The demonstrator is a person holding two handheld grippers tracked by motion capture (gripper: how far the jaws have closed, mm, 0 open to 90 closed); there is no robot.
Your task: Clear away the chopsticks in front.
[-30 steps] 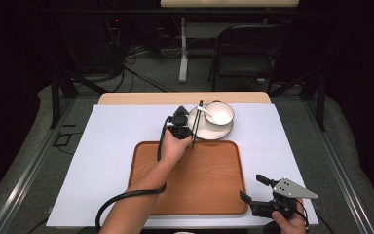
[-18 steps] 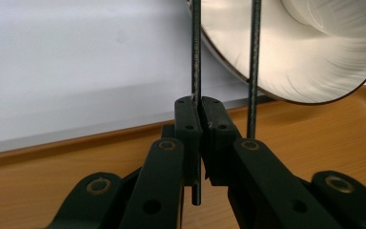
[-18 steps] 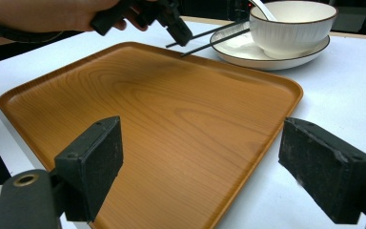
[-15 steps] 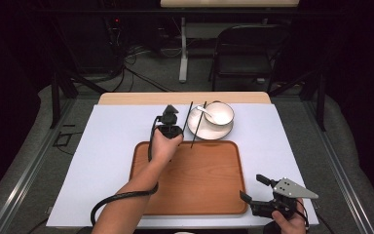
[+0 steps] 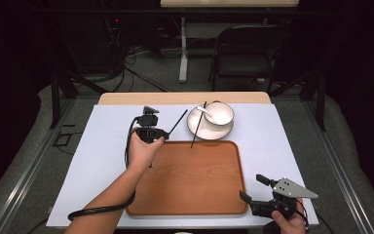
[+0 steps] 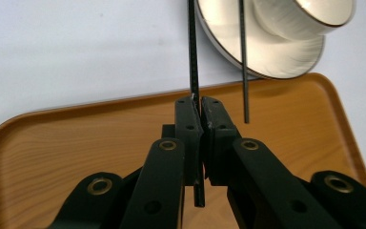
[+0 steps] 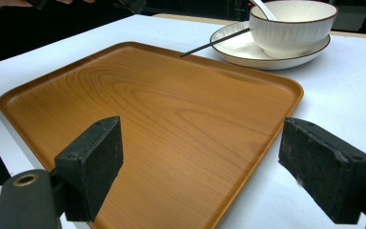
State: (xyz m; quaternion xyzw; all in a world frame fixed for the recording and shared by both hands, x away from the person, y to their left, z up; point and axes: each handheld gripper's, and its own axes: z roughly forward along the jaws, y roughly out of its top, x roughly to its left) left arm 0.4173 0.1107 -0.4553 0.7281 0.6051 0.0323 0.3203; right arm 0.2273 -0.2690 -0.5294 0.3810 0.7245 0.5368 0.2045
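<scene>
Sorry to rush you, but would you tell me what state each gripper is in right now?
Left gripper: closed on one black chopstick, above the wooden tray.
Right gripper: open, holding nothing, at the tray's near corner.

Black tongs (image 6: pixel 199 102) with brass-ringed screws, trailing cables.

Legible text, labels, brands, numbers, signs: none found in any view. Surfaces checked and found unmarked: tray (image 5: pixel 195 180), plate (image 5: pixel 202 130), bowl (image 5: pixel 219 113), white tabletop (image 5: pixel 102 146). No print can be made out on the chair (image 5: pixel 246 53) or the dark equipment behind it; they are too small and dim to tell.
</scene>
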